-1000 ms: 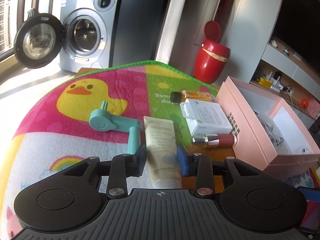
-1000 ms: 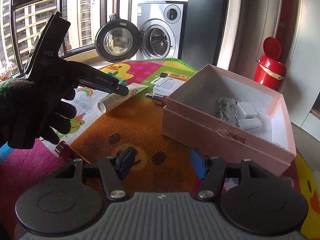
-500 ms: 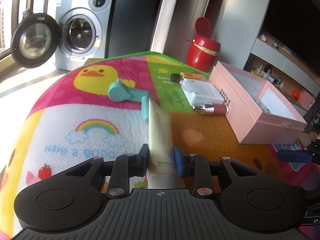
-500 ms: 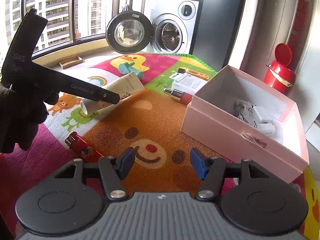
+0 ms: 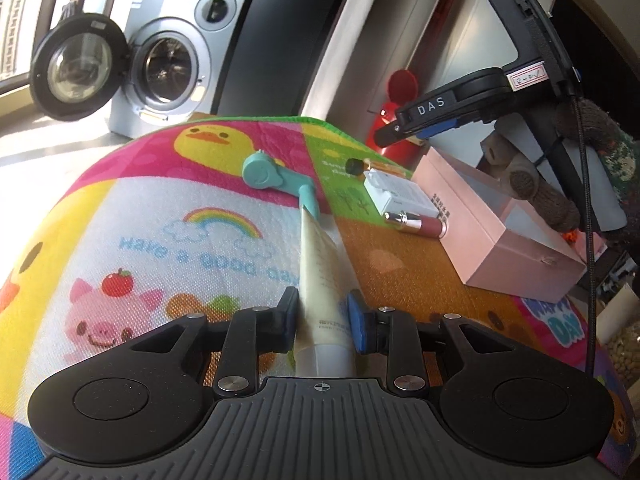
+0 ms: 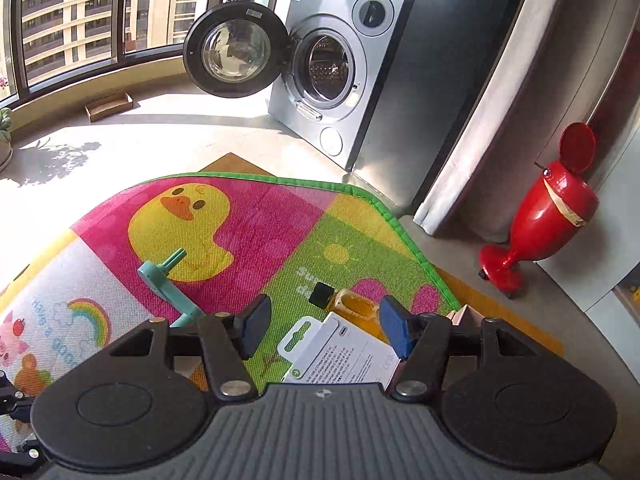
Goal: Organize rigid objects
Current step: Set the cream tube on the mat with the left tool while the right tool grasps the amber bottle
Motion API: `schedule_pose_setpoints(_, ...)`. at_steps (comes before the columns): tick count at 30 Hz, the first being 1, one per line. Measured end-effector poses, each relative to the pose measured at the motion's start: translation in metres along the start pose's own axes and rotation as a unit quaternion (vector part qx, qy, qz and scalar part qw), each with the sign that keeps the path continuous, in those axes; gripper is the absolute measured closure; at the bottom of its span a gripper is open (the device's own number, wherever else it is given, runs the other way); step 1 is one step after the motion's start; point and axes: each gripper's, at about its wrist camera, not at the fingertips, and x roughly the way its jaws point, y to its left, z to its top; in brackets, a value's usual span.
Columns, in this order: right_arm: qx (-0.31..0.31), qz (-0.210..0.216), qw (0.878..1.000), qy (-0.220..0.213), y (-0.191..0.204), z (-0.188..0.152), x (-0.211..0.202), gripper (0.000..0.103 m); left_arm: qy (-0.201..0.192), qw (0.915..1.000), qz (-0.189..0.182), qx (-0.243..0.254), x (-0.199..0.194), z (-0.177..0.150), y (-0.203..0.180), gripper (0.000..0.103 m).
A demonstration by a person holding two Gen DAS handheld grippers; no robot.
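My left gripper (image 5: 322, 318) is shut on a cream tube (image 5: 322, 276) and holds it above the colourful mat (image 5: 132, 236). The pink box (image 5: 496, 240) stands to the right, with a white charger box (image 5: 400, 196), a lipstick (image 5: 418, 222) and an amber bottle (image 5: 360, 167) beside it. A teal crank handle (image 5: 276, 180) lies on the mat. My right gripper (image 6: 324, 330) is open and empty, above the white charger box (image 6: 340, 356) and the amber bottle (image 6: 352, 306); it also shows in the left wrist view (image 5: 416, 124).
A washing machine (image 6: 332, 68) with its door open stands behind the mat. A red pedal bin (image 6: 548, 212) stands on the floor to the right. The mat's green edge (image 6: 416, 248) is near the amber bottle.
My left gripper closed on the tube and drew it back and up off the mat. My right gripper moved forward from near the pink box's front to above the white charger box.
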Motion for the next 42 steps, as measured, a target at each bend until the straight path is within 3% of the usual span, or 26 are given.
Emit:
schedule_pose_setpoints(6, -0.025, -0.035, 0.997, 0.071, -0.001, 0.012, 0.063, 0.046, -0.002, 0.9998, -0.009, -0.017, -0.001, -0.001, 0.006, 0.072)
schedule_pose_setpoints(8, -0.001, -0.026, 0.996, 0.09, -0.011, 0.014, 0.076, 0.039, -0.002, 0.9998, -0.01, -0.018, -0.001, -0.001, 0.005, 0.072)
schedule_pose_setpoints(13, 0.048, 0.01, 0.992, 0.114, -0.03, 0.017, 0.086, 0.037, -0.002, 0.9995, -0.016, -0.027, -0.002, -0.001, 0.009, 0.072)
schedule_pose_setpoints(15, 0.048, 0.018, 0.993, 0.111, -0.029, 0.017, 0.084, 0.052, -0.001, 0.9994, -0.017, -0.029, -0.002, -0.002, 0.009, 0.072)
schedule_pose_setpoints(20, 0.035, 0.009, 0.995, 0.091, -0.018, 0.016, 0.076, 0.063, -0.001, 0.9991, -0.022, -0.036, -0.001, -0.002, 0.013, 0.072)
schedule_pose_setpoints(28, 0.062, 0.039, 0.996, 0.044, -0.023, 0.016, 0.029, 0.074, -0.001, 0.9988, -0.025, -0.042, 0.0, -0.001, 0.017, 0.072)
schedule_pose_setpoints(30, 0.074, 0.046, 0.996, 0.03, -0.025, 0.015, 0.011, 0.083, -0.002, 0.9988, -0.025, -0.041, 0.0, -0.001, 0.017, 0.072)
schedule_pose_setpoints(37, 0.104, 0.094, 0.99, -0.018, -0.03, -0.007, -0.056, 0.084, -0.002, 0.9988, -0.026, -0.042, 0.001, -0.001, 0.017, 0.072)
schedule_pose_setpoints(42, 0.108, 0.127, 0.985, -0.054, -0.027, -0.041, -0.113, 0.085, -0.001, 0.9989, -0.025, -0.04, 0.001, -0.001, 0.017, 0.072)
